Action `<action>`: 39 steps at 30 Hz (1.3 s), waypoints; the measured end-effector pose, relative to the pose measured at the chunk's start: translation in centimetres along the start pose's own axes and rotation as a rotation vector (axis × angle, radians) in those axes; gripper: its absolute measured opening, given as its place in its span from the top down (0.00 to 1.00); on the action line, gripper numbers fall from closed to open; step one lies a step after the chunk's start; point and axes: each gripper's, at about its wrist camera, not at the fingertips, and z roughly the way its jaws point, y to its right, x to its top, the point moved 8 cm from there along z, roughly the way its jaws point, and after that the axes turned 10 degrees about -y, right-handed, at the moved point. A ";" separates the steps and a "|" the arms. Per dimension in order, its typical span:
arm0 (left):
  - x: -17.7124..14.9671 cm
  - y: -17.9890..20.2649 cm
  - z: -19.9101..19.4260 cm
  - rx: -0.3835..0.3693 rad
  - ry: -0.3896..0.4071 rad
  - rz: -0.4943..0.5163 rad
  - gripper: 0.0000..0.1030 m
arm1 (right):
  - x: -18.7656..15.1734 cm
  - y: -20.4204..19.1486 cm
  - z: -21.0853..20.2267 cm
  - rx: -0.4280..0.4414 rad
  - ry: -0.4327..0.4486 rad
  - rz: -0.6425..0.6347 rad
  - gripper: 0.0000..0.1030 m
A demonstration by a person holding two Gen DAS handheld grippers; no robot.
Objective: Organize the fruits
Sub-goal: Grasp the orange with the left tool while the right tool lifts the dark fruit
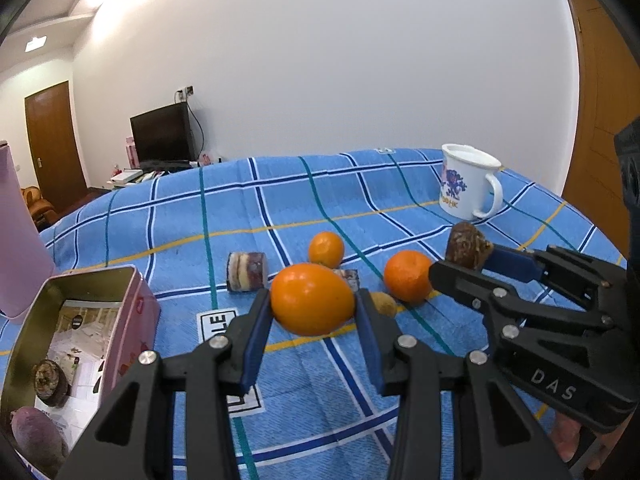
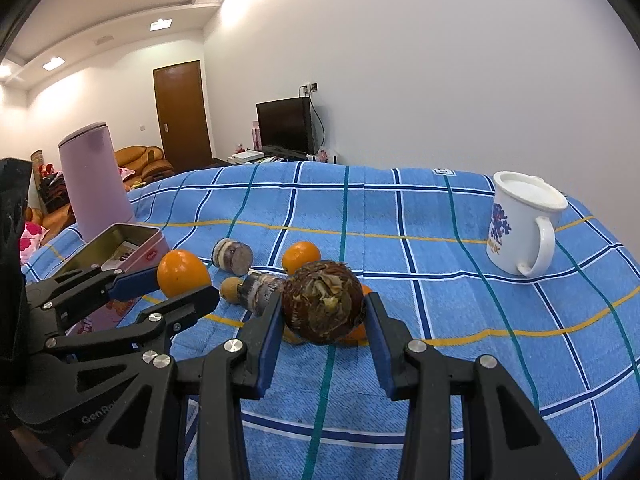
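My left gripper (image 1: 312,308) is shut on a large orange (image 1: 312,298) and holds it above the blue checked cloth (image 1: 320,380). My right gripper (image 2: 324,312) is shut on a brown scaly taro root (image 2: 323,307); it also shows in the left wrist view (image 1: 468,246). Two smaller oranges (image 1: 326,249) (image 1: 408,276), a small brown fruit (image 1: 385,303) and a cut cane piece (image 1: 247,271) lie on the cloth. An open pink tin (image 1: 80,352) at the left holds a taro (image 1: 50,380) and a purple sweet potato (image 1: 38,436).
A white lidded mug (image 1: 470,180) stands at the back right of the table. A tall pink canister (image 2: 94,180) stands behind the tin at the left. A second cane piece (image 2: 260,286) lies between the grippers. A TV and a door are far behind.
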 end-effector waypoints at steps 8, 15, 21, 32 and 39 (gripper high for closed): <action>-0.1 0.0 -0.7 0.003 0.024 -0.003 0.58 | 0.1 -0.1 -0.4 0.005 0.023 -0.009 0.59; -0.2 -0.1 -1.2 0.008 0.046 -0.005 0.58 | 0.1 -0.3 -0.9 0.011 0.046 -0.016 0.59; -0.3 0.0 -1.6 0.013 0.057 -0.001 0.58 | 0.1 -0.5 -1.0 0.012 0.054 -0.023 0.59; -0.3 0.0 -2.0 0.013 0.076 -0.001 0.58 | 0.2 -0.9 -1.6 0.022 0.087 -0.040 0.59; -0.3 -0.1 -2.3 0.013 0.089 -0.005 0.58 | 0.2 -1.0 -1.8 0.023 0.098 -0.040 0.59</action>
